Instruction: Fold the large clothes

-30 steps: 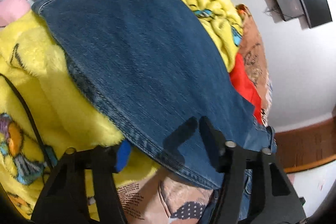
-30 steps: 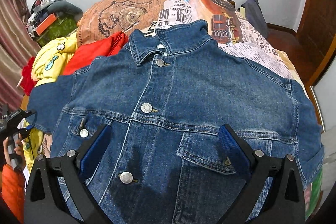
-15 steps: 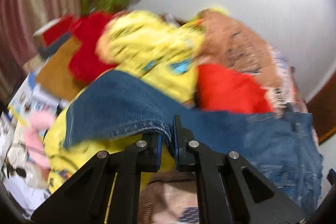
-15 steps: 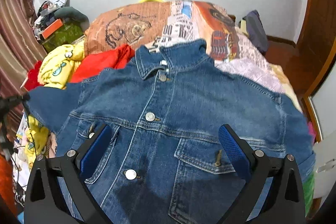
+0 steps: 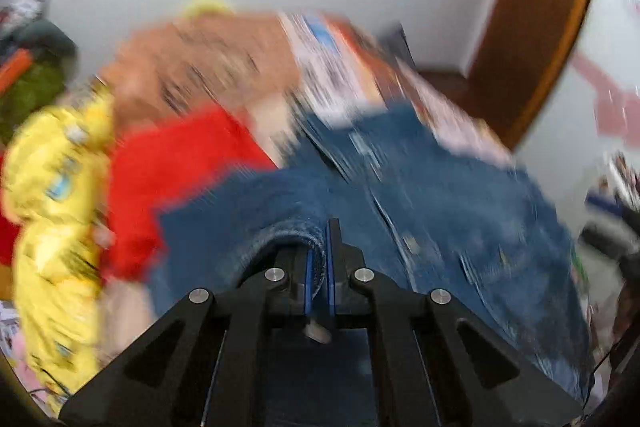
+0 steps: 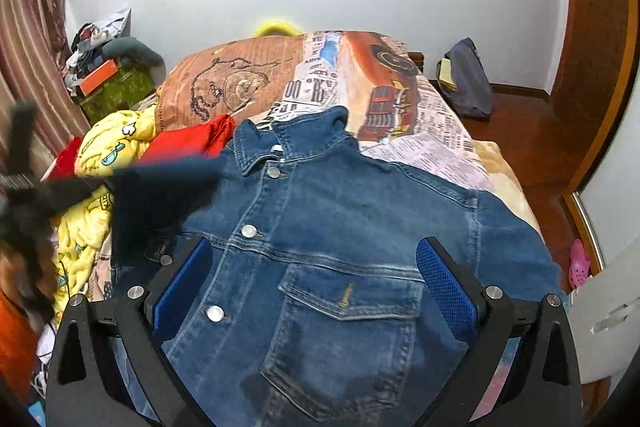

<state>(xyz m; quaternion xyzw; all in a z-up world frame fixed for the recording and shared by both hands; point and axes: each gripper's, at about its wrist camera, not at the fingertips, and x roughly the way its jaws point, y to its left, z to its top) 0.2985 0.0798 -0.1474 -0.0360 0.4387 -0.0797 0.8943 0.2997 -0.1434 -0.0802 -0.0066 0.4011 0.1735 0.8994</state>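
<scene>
Since a second ago, when my left gripper [image 5: 318,267] stood with its fingers apart either side of the sleeve [image 5: 288,231] edge, it has clamped down on the cuff and swung up and across toward the chest of the denim jacket [image 6: 340,247]. A fold of denim is pinched between the blue pads, which sit nearly together. Beyond those fingertips the jacket front spreads away over the bed [image 6: 440,143], and to their left lie the red cloth [image 5: 180,167] and the yellow fleece [image 5: 52,167].

My right gripper [image 6: 316,291] hangs with its fingers wide apart and nothing between them but air; the jacket's buttoned front and chest pocket lie flat below and ahead of them.

By my reckoning the fold has only begun: one sleeve is on its way inward, the other sleeve, the sides and the bottom hem are not yet touched.

Motion blur smears almost everything ahead of my left fingers, so I cannot tell where the sleeve tip hangs. From the right view the lifted sleeve is a dark smear, and the jacket's hem is cut off below my fingers.
</scene>
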